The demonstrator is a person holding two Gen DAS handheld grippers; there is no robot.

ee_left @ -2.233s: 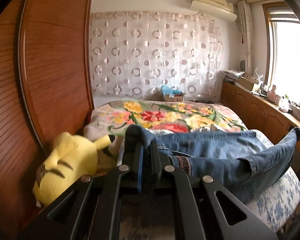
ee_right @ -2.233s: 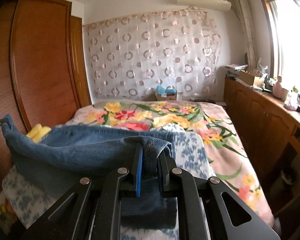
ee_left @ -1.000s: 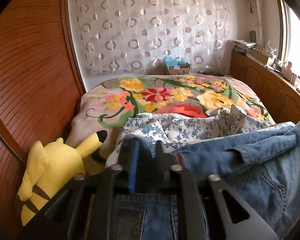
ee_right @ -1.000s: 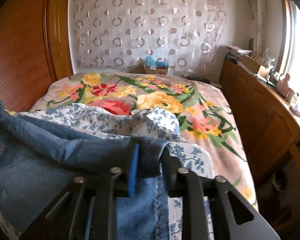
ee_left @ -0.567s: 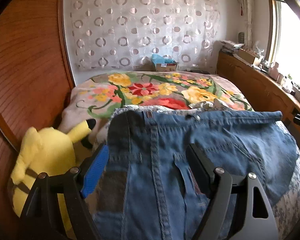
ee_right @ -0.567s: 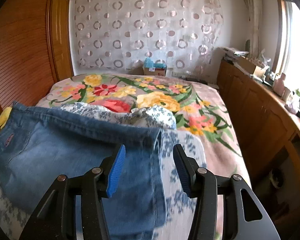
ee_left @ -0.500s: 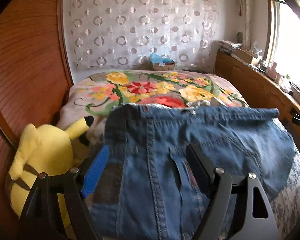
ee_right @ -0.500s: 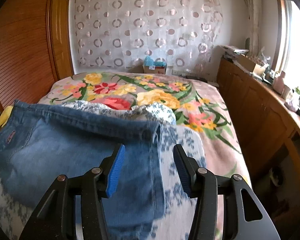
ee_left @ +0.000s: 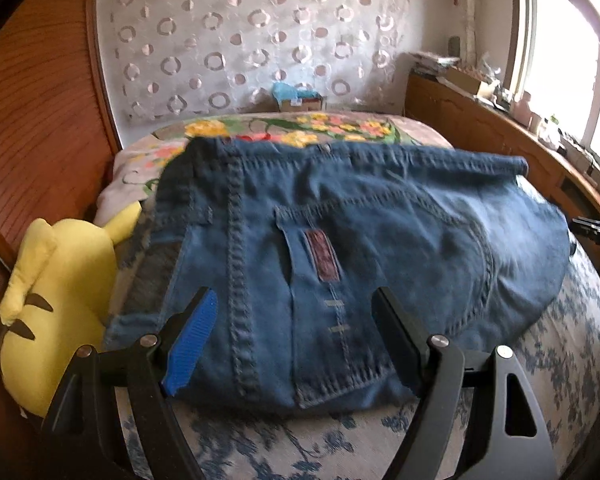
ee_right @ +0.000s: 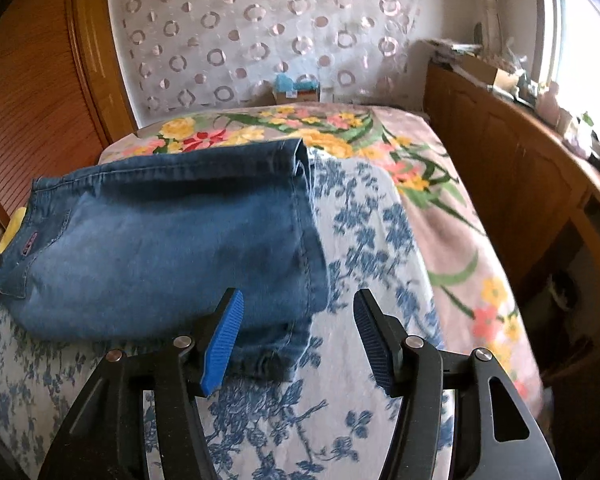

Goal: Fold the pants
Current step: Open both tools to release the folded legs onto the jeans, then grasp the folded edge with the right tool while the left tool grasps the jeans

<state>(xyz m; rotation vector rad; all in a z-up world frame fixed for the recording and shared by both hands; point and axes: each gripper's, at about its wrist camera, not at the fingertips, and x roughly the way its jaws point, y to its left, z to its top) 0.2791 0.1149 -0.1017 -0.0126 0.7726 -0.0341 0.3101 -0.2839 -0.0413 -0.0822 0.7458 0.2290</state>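
Both wrist cameras are looking down along their fingers, close over the bed, sharing the jeans and curtain.

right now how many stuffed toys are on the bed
1: a yellow plush toy at the bed's left edge against the wooden wardrobe, beside the folded jeans. Others may be hidden behind the jeans or outside the views.
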